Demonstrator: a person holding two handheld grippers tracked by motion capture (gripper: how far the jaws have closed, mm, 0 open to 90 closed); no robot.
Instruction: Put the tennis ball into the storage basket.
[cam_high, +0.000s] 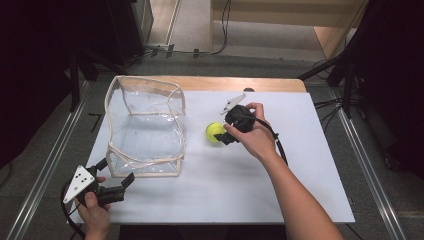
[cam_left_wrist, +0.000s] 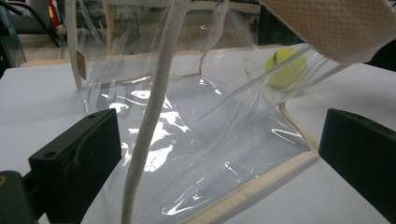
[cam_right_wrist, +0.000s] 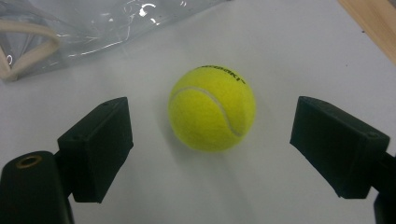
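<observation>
A white sheet (cam_high: 280, 195) is covering the table, with dark floor and rails running along both sides. A clear bag (cam_high: 145, 125) with cream edging is standing open on the left half of the sheet. A yellow ball (cam_high: 215, 132) is lying just right of the bag, on the sheet, apart from it.

The right gripper (cam_high: 229, 136) is reaching in at the ball from the right side. In the right gripper view its jaws are standing open on either side of the ball (cam_right_wrist: 212, 108), with visible gaps; nothing is gripped yet. The left gripper (cam_high: 119, 181) is waiting at the bag's near left corner, jaws open and straddling the bag's edging (cam_left_wrist: 261, 186) and a loose strap (cam_left_wrist: 152, 121) without pinching either.

Step in hand, by judgement: the approach to pick up the ball, probably for loading into the bag. The next move is calling for the right jaws to advance a little, centre on the ball and close squarely so it is not rolling away, while the left gripper is likely needed to hold the bag's mouth open.
</observation>
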